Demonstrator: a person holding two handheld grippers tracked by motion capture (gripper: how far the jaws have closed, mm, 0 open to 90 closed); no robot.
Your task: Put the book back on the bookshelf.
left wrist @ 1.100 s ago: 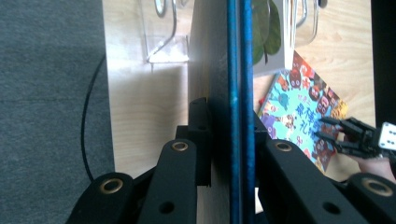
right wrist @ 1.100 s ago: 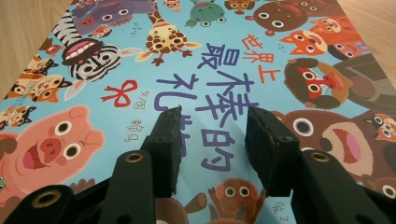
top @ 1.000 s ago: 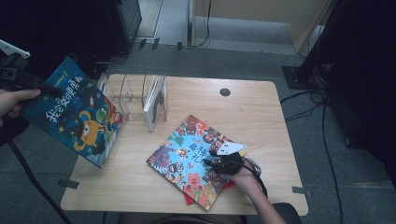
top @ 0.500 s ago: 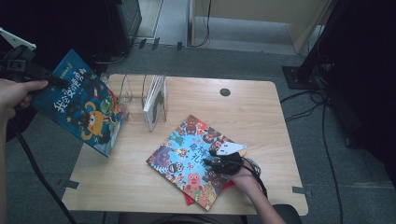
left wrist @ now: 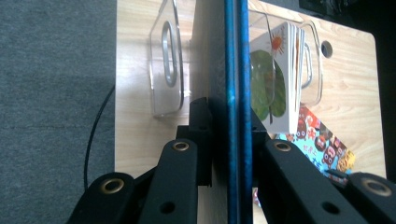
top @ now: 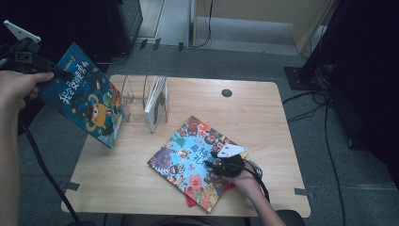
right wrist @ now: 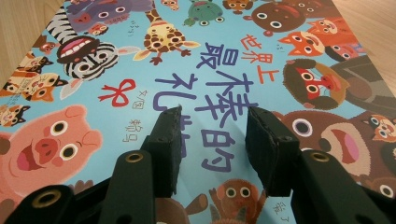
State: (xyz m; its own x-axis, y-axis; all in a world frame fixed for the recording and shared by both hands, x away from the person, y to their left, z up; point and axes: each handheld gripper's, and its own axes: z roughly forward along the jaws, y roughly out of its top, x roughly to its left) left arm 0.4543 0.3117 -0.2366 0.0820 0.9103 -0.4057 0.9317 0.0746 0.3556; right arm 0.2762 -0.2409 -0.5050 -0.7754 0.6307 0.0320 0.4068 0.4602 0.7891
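Two books are in hand, one per gripper.

High view: left gripper [top: 59,73] sits off the table's left edge, held up by the person's left hand [top: 19,87]. It grasps the blue picture book [top: 84,101] by its upper corner; the book hangs tilted, cover facing the camera, its lower corner over the table [top: 263,117] edge. Just beyond that book stands a clear rack [top: 141,96] with one white-edged book [top: 157,101] upright in it. Right gripper [top: 211,165] rests on the animal-cover book [top: 193,160], which lies flat near the table's front edge on top of a red book [top: 190,201] that peeks out beneath it.

Left gripper view: the blue picture book [left wrist: 235,93] appears edge-on, a thin blue line running straight up between the two jaws, which are clamped against its two faces. This grip cannot be judged from above. Ahead of the jaws the clear rack [left wrist: 166,74] has an empty slot on one side of the blue edge and the white-edged book [left wrist: 280,79] with a green shape on the other.

Right gripper view: the jaws stand apart, nothing between them, tips down on or just above the animal-cover book [right wrist: 210,60] at its printed title. Contact with the cover cannot be told. A pink pig is drawn beside one jaw, a brown face beside the other.
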